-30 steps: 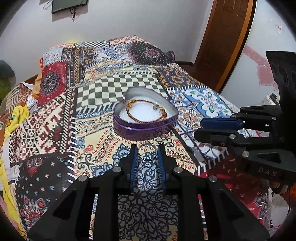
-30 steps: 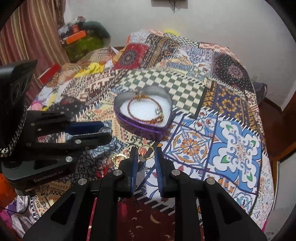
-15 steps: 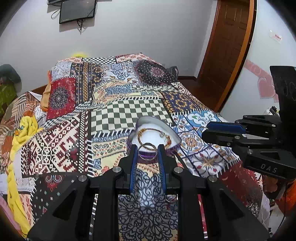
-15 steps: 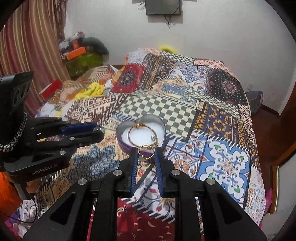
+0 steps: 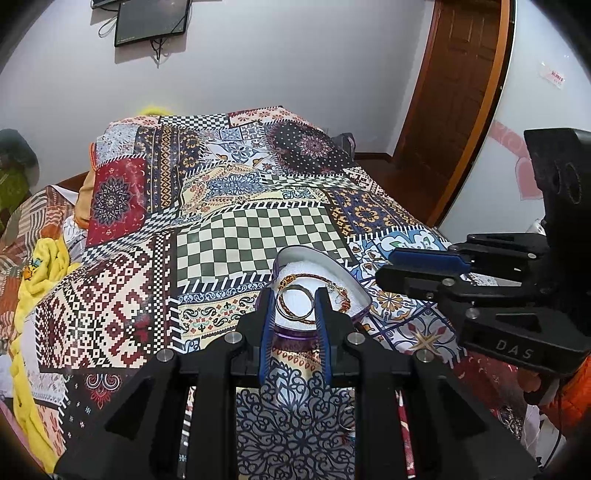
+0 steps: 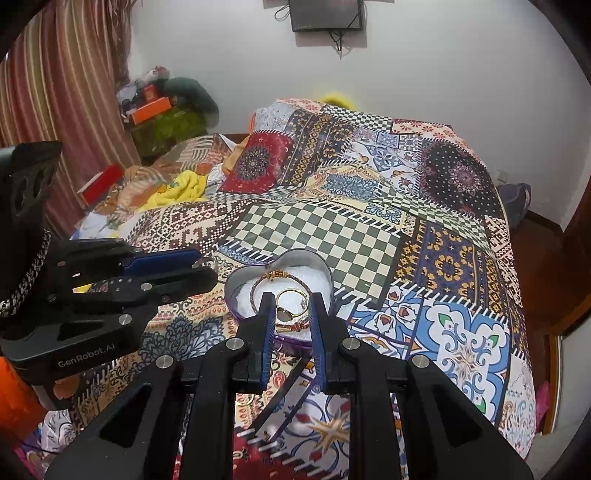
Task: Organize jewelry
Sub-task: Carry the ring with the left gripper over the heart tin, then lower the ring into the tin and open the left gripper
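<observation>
Left wrist view looks forward and down along its own fingers, close above the heart-shaped tin (image 5: 321,291) on the bed (image 5: 258,229); right wrist view likewise (image 6: 284,291); both share tin, quilt, wall screen (image 5: 151,18).

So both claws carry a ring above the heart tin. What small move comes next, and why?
Probably open the left claw to drop its silver ring into the heart tin. The ring appears to hang over the white lining, where a braided bracelet already lies. The right claw holds a gold ring.

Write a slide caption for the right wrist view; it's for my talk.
Right gripper holds a gold ring above the heart-shaped tin.
</observation>
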Action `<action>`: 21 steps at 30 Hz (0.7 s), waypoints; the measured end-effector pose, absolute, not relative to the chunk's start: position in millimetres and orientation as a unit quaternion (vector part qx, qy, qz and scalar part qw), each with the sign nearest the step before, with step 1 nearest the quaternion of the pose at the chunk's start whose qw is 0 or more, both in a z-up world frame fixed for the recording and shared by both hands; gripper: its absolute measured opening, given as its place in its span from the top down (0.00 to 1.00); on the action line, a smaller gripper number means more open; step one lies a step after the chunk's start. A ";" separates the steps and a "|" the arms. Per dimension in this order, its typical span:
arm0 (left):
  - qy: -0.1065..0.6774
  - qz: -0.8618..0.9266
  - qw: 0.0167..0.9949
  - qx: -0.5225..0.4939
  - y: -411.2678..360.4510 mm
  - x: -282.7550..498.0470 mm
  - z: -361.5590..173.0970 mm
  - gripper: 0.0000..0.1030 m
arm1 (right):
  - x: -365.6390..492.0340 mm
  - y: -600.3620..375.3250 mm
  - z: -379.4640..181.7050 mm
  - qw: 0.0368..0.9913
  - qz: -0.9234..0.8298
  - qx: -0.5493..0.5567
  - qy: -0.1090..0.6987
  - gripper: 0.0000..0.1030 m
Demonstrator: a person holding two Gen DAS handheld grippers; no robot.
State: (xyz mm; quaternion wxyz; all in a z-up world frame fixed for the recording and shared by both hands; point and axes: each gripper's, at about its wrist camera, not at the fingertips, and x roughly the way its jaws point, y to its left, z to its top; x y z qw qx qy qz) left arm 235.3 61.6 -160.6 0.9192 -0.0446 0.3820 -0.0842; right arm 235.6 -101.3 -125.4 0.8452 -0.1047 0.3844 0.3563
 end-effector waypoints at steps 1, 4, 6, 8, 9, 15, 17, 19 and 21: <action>0.383 -0.084 0.919 -0.045 61.7 236.4 -161.9 0.80 | 236.9 -100.6 -127.1 0.844 0.357 -0.105 0.386 0.84; 0.390 -0.087 0.915 -0.048 62.9 242.9 -167.6 0.80 | 241.8 -96.6 -132.4 0.840 0.360 -0.108 0.391 0.84; 0.396 -0.090 0.912 -0.053 64.3 248.1 -171.7 0.80 | 245.1 -93.6 -135.8 0.837 0.362 -0.113 0.394 0.84; 0.403 -0.093 0.908 -0.058 65.5 254.0 -176.0 0.80 | 248.9 -89.6 -140.2 0.833 0.364 -0.119 0.400 0.84; 0.408 -0.095 0.906 -0.061 66.2 257.3 -178.5 0.80 | 250.5 -88.4 -141.1 0.831 0.365 -0.122 0.402 0.84; 0.418 -0.102 0.900 -0.061 64.8 266.4 -186.6 0.80 | 258.3 -80.7 -150.2 0.819 0.374 -0.141 0.411 0.84; 0.420 -0.102 0.900 -0.059 64.4 268.4 -188.3 0.80 | 259.2 -77.6 -153.1 0.814 0.378 -0.148 0.415 0.84; 0.423 -0.098 0.899 -0.058 65.2 270.4 -189.9 0.80 | 260.5 -75.0 -156.9 0.811 0.379 -0.154 0.418 0.84; 0.425 -0.099 0.898 -0.061 66.2 271.5 -190.8 0.80 | 262.7 -73.3 -160.6 0.807 0.381 -0.155 0.424 0.84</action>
